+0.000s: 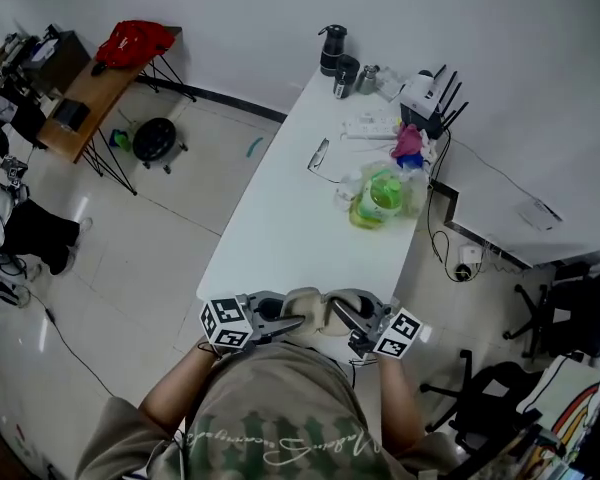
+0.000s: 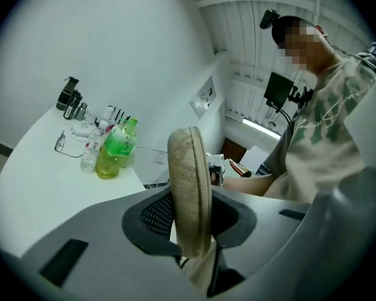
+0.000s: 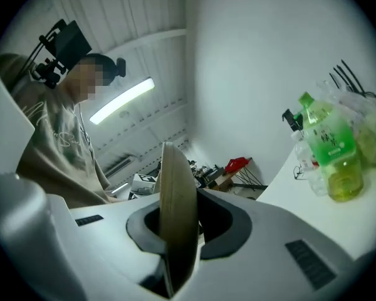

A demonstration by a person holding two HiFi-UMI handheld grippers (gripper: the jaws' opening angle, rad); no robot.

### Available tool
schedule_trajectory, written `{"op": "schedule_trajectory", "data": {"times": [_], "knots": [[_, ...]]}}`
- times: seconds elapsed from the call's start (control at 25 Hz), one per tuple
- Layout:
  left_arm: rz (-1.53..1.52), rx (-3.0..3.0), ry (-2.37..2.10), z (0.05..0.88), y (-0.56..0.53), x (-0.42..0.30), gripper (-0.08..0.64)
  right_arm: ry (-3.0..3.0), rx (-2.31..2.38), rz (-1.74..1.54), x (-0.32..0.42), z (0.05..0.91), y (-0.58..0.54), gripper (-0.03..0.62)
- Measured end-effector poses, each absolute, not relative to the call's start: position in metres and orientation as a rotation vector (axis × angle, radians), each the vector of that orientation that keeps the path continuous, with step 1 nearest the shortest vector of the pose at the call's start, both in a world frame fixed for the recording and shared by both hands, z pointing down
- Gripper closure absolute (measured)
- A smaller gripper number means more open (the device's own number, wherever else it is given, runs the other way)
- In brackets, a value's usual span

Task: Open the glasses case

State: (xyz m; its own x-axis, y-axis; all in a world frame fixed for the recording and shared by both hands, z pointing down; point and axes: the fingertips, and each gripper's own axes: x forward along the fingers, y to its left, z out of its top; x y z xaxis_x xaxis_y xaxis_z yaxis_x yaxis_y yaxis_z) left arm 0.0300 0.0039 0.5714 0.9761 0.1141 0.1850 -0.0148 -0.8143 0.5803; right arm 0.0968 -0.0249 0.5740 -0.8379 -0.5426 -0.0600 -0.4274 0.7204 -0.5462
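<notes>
A beige fabric glasses case (image 1: pixel 306 310) hangs between my two grippers over the near edge of the white table (image 1: pixel 280 223), just in front of the person's chest. My left gripper (image 1: pixel 288 322) has the case's left end (image 2: pixel 189 180) standing edge-on between its jaws. Bare mesh pad shows beside the case there, so the pads do not seem to press on it. From the other side, my right gripper (image 1: pixel 338 318) is shut on the case's thin right edge (image 3: pixel 175 212). The case looks closed.
Farther along the table lie a pair of glasses (image 1: pixel 319 157), a green drink bottle (image 1: pixel 383 196) among plastic bags, a power strip, a router (image 1: pixel 425 96) and black flasks (image 1: pixel 332 50). Office chairs stand at the right, a wooden desk at the far left.
</notes>
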Motion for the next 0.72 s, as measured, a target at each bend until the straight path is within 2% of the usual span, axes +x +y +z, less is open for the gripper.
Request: {"op": "schedule_trajectory", "data": {"times": [0.24,0.48,0.72], "knots": [[0.381,2.551,-0.083,0.592,0.01,0.012,0.435,2.637,-0.806,-0.779,0.089,0.607,-0.027,0.528],[0.225,2.517,-0.237,0.574,-0.006,-0.014,0.425,2.474,-0.964,-0.852,0.125,0.618,-0.049,0.528],[0.084,2.506,-0.397,0.559,-0.022,-0.013,0.425,2.42,-1.174,-0.974,0.133,0.668,-0.081,0.528]]}}
